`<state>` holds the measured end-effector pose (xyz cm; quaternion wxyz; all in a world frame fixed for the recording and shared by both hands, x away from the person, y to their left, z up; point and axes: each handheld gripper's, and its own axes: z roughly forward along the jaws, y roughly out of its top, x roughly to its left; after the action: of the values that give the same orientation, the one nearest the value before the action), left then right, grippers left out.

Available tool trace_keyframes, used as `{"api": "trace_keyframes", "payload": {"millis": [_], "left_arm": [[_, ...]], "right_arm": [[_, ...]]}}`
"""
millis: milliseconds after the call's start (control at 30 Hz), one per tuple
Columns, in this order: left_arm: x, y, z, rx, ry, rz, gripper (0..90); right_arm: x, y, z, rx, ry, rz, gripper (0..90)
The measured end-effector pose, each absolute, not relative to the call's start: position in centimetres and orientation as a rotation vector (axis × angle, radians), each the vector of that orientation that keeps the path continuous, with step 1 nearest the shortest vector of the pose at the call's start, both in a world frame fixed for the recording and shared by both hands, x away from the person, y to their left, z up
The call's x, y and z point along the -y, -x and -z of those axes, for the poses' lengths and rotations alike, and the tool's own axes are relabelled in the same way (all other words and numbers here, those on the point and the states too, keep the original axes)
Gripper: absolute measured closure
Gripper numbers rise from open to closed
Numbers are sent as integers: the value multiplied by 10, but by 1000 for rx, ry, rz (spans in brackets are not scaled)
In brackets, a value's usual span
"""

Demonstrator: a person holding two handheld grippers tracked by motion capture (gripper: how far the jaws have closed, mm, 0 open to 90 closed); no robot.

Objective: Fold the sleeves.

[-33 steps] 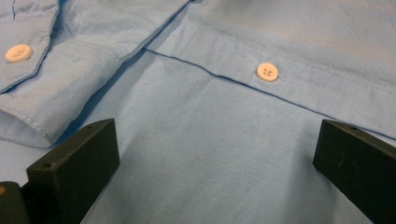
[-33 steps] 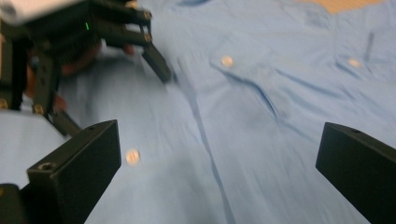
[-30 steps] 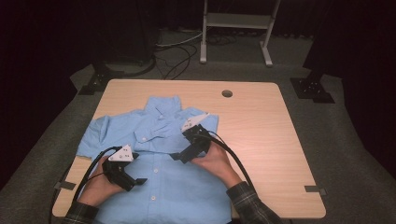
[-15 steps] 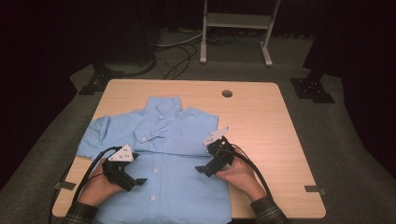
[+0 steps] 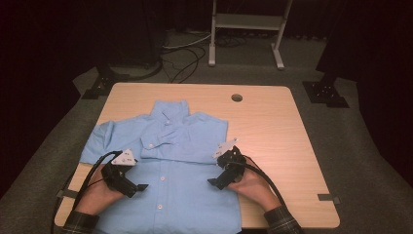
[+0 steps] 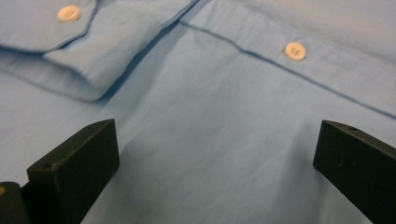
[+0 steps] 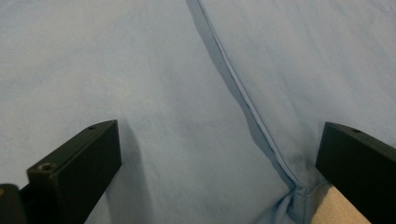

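Both grippers rest low over the blue shirt (image 5: 170,161), which lies buttoned-side up on the wooden table (image 5: 272,122). The left gripper (image 5: 139,187) has its jaws spread wide over the shirt front near the button placket (image 6: 294,50), pinching nothing. The right gripper (image 5: 214,181) is likewise spread wide at the shirt's right edge, beside a folded seam (image 7: 243,98). Compared with half a second earlier, the right gripper sits at much the same spot, after moving down from the collar area; the left is unchanged.
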<state>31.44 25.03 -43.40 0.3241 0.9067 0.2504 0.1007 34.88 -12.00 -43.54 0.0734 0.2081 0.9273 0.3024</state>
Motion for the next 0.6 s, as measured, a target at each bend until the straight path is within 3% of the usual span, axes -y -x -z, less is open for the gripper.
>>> {"api": "trace_keyframes", "payload": {"millis": [600], "left_arm": [[-240, -317, 434, -675, -2410, -248, 0]], "right_arm": [[136, -348, 436, -2778, -621, -920, 0]]}}
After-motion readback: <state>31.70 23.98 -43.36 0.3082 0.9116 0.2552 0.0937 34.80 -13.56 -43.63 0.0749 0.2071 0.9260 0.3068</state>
